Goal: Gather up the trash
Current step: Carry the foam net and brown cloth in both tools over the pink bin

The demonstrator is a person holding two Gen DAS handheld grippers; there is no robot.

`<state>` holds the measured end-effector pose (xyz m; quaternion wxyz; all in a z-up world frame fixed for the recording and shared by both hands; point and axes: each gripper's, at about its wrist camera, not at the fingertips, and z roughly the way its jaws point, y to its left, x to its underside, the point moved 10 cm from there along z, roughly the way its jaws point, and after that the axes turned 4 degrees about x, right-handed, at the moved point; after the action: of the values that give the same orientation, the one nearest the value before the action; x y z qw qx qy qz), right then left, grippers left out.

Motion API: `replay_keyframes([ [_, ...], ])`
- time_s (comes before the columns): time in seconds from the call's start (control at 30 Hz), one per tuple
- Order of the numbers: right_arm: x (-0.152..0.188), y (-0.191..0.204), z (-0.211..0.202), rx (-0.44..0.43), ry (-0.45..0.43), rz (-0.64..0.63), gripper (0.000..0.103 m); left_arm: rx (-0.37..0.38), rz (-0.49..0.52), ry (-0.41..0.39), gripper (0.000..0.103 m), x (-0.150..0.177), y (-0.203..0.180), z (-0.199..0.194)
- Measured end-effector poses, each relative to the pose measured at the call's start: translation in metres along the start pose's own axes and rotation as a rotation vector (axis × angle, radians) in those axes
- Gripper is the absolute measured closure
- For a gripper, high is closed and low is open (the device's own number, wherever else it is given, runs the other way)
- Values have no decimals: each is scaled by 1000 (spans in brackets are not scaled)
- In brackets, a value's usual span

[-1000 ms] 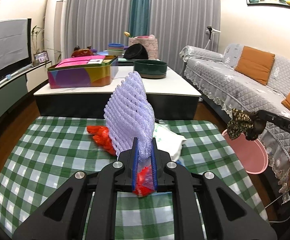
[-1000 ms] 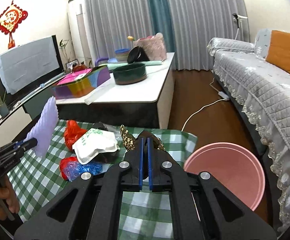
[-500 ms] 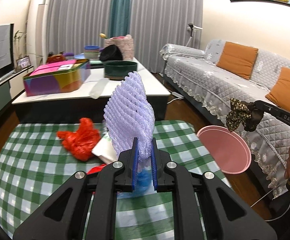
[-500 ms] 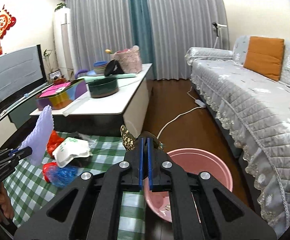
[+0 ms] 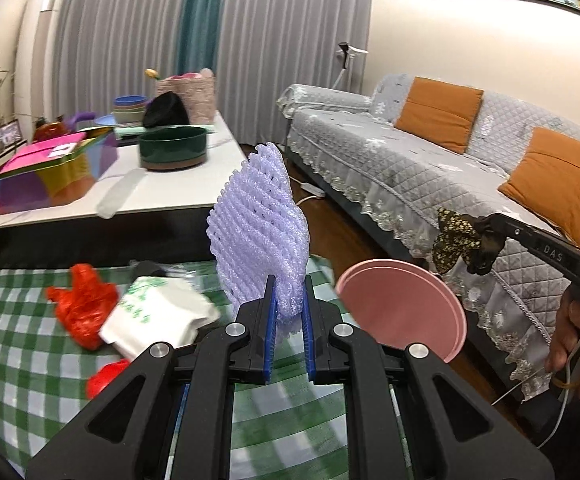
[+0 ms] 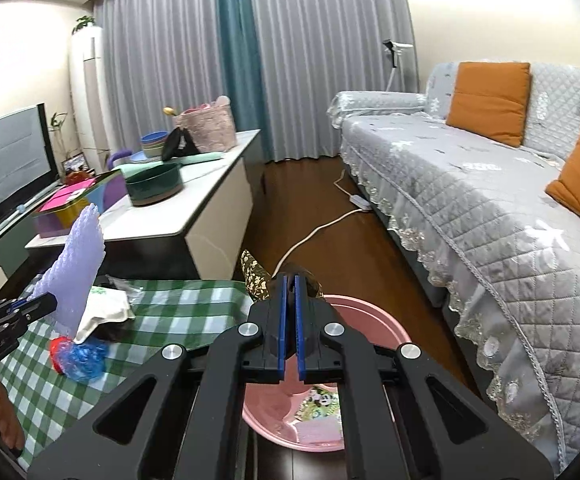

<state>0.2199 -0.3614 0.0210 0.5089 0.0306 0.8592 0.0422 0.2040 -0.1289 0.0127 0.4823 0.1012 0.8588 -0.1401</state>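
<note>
Midway: right gripper clamped on dark floral wrapper above pink basin, left gripper pinching purple foam net beside basin, red bag, white bag left on checked table beside basin.

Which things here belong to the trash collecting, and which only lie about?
Job: purple foam net in left gripper; dark floral wrapper in right gripper; pink basin; red bag; white bag.

Bystanders: green bowl, colourful tin, sofa.
</note>
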Motion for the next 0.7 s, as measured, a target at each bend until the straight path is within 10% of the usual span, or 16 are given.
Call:
replay_keyframes([
  [0.7, 17, -50, 36, 115, 74, 58, 99, 211, 96, 61, 92, -5, -100, 86],
])
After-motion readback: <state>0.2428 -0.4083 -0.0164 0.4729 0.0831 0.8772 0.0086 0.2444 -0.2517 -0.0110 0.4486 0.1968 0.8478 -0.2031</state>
